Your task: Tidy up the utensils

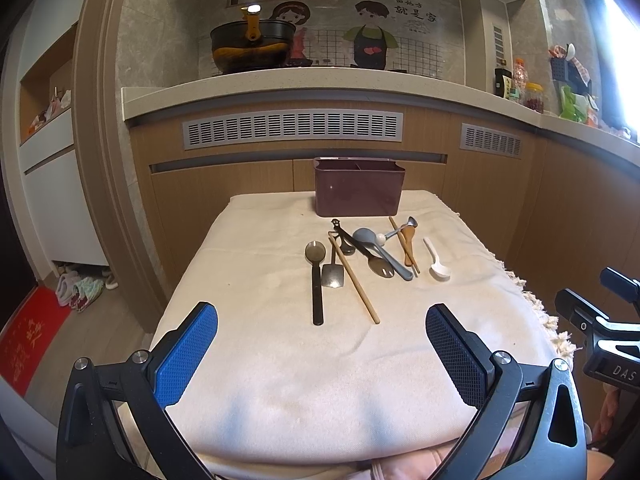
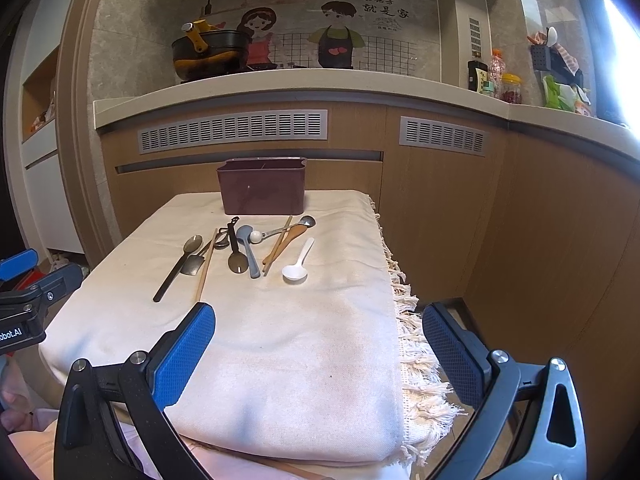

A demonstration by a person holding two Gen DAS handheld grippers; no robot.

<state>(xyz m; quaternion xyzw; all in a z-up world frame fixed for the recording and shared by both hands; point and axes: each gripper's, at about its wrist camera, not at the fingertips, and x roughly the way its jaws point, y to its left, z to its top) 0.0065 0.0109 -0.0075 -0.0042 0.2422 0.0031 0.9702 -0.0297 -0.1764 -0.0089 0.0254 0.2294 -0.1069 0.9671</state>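
Observation:
Several utensils lie loose on a cream cloth (image 1: 280, 360): a black-handled spoon (image 1: 317, 280), a small metal spatula (image 1: 333, 272), a wooden chopstick (image 1: 354, 280), a grey spoon (image 1: 382, 252), a white spoon (image 1: 437, 262). A maroon divided holder (image 1: 358, 186) stands behind them; it also shows in the right wrist view (image 2: 262, 190). My left gripper (image 1: 322, 354) is open and empty over the cloth's near part. My right gripper (image 2: 318, 354) is open and empty over the cloth's right fringe; the white spoon (image 2: 298, 264) lies ahead of it.
The cloth-covered table (image 2: 280, 380) stands before wooden kitchen cabinets (image 1: 224, 200) under a counter (image 1: 280, 88) with a black pot (image 1: 250, 46). Jars and bags (image 1: 532, 92) sit on the counter at right. Slippers and a red mat (image 1: 32, 336) lie on the floor left.

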